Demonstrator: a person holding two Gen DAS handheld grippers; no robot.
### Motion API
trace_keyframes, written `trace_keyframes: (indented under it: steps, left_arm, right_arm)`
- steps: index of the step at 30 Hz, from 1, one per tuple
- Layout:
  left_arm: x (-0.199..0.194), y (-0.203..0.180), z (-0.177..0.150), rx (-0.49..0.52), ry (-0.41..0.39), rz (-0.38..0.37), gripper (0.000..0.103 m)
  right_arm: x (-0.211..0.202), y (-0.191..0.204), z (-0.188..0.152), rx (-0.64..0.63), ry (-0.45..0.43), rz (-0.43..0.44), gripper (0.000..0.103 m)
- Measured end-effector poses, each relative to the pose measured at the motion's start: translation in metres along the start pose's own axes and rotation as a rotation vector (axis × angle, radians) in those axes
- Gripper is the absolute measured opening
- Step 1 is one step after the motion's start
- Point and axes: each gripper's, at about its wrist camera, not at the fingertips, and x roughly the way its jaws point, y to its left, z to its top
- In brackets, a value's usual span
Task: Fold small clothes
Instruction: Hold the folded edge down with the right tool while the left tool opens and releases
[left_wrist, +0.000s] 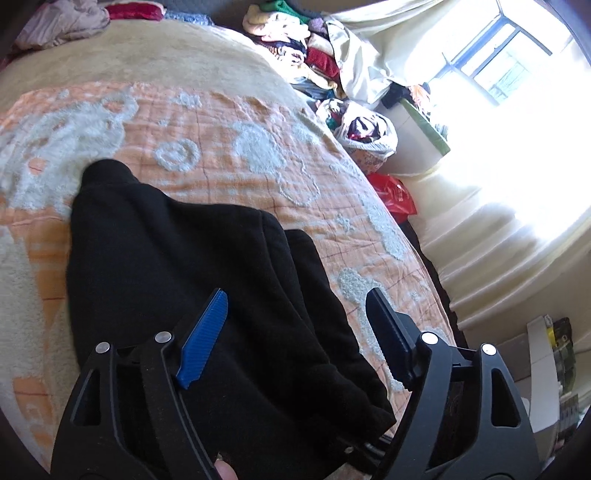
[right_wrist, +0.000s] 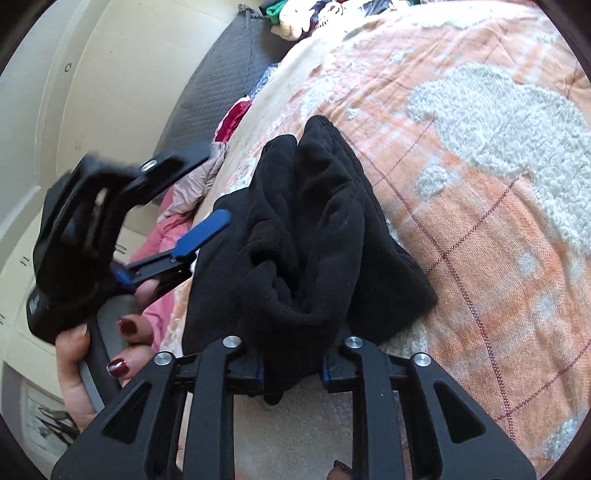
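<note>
A black fleece garment (left_wrist: 192, 280) lies on the orange and white bedspread (left_wrist: 229, 122). My left gripper (left_wrist: 295, 325) is open just above the garment's near part, blue fingers (left_wrist: 205, 339) spread wide, nothing between them. In the right wrist view the same garment (right_wrist: 314, 229) is bunched and lifted at its near edge. My right gripper (right_wrist: 291, 373) is shut on that near edge, and the cloth hides its fingertips. The left gripper (right_wrist: 110, 229) shows there at the left, held in a hand beside the garment.
Piles of clothes (left_wrist: 295, 48) and bags (left_wrist: 365, 129) sit past the bed's far edge. A bright window (left_wrist: 517, 62) is at the right. A pink garment (right_wrist: 162, 266) and a grey headboard (right_wrist: 221, 81) lie beside the bed.
</note>
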Motion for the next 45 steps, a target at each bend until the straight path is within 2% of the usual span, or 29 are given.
trace_keyframes:
  steps: [1, 3, 5, 9, 13, 15, 17, 18, 19, 20, 21, 23, 24, 26, 29, 35, 37, 38, 39, 42, 45]
  left_arm:
    - [-0.013, 0.003, -0.003, 0.018, -0.033, 0.032, 0.07]
    - [-0.029, 0.01, -0.01, 0.052, -0.062, 0.084, 0.073]
    - [-0.038, 0.022, -0.02, 0.083, -0.064, 0.184, 0.073]
    - [-0.035, 0.045, -0.044, 0.085, -0.021, 0.243, 0.073]
    - [-0.027, 0.049, -0.057, 0.092, -0.011, 0.247, 0.074]
    - [-0.028, 0.049, -0.057, 0.097, -0.019, 0.25, 0.074]
    - [-0.029, 0.046, -0.058, 0.114, -0.025, 0.263, 0.074]
    - [-0.029, 0.043, -0.058, 0.13, -0.027, 0.276, 0.074]
    - [-0.029, 0.04, -0.058, 0.148, -0.029, 0.29, 0.074]
    - [-0.029, 0.038, -0.058, 0.158, -0.032, 0.302, 0.074]
    - [-0.031, 0.036, -0.057, 0.168, -0.038, 0.314, 0.074]
    - [-0.035, 0.033, -0.056, 0.185, -0.049, 0.337, 0.074]
    - [-0.035, 0.032, -0.055, 0.186, -0.052, 0.339, 0.074]
    - [-0.033, 0.034, -0.054, 0.163, -0.036, 0.31, 0.074]
    - [-0.024, 0.032, -0.058, 0.165, -0.003, 0.301, 0.074]
    - [-0.02, 0.028, -0.063, 0.157, 0.001, 0.306, 0.074]
    - [-0.022, 0.028, -0.065, 0.16, -0.001, 0.317, 0.074]
    - [-0.022, 0.027, -0.065, 0.163, -0.004, 0.324, 0.074]
    - [-0.023, 0.027, -0.066, 0.164, -0.005, 0.327, 0.074]
    - [-0.026, 0.027, -0.067, 0.158, -0.01, 0.324, 0.074]
    - [-0.029, 0.023, -0.069, 0.161, -0.014, 0.33, 0.074]
  right_arm:
    - [-0.004, 0.0, 0.003, 0.005, 0.011, 0.01, 0.032]
    - [-0.01, 0.003, 0.012, -0.009, 0.026, 0.02, 0.049]
    - [-0.009, 0.009, 0.03, -0.033, 0.05, 0.019, 0.057]
    - [0.01, 0.025, 0.064, -0.128, 0.143, 0.018, 0.062]
    - [0.04, 0.042, 0.088, -0.28, 0.233, -0.074, 0.062]
    - [0.049, 0.045, 0.096, -0.33, 0.249, -0.121, 0.058]
    - [0.058, 0.048, 0.099, -0.379, 0.261, -0.13, 0.056]
    - [0.06, 0.052, 0.1, -0.417, 0.249, -0.148, 0.05]
    - [0.065, 0.052, 0.101, -0.459, 0.232, -0.169, 0.04]
    - [0.067, 0.056, 0.1, -0.521, 0.206, -0.177, 0.018]
    - [0.079, 0.067, 0.102, -0.591, 0.18, -0.159, 0.017]
    - [0.071, 0.077, 0.099, -0.654, 0.119, -0.108, 0.016]
    - [0.066, 0.077, 0.1, -0.649, 0.102, -0.099, 0.016]
    - [0.072, 0.067, 0.108, -0.651, 0.1, -0.142, 0.016]
    - [0.083, 0.036, 0.112, -0.558, 0.174, -0.211, 0.016]
    - [0.074, 0.033, 0.11, -0.53, 0.137, -0.193, 0.017]
    - [0.067, 0.027, 0.11, -0.489, 0.137, -0.206, 0.032]
    - [0.065, 0.025, 0.109, -0.466, 0.161, -0.187, 0.043]
    - [0.06, 0.024, 0.109, -0.459, 0.174, -0.17, 0.05]
    - [0.045, 0.029, 0.101, -0.482, 0.183, -0.153, 0.062]
    - [0.031, 0.024, 0.092, -0.445, 0.209, -0.119, 0.068]
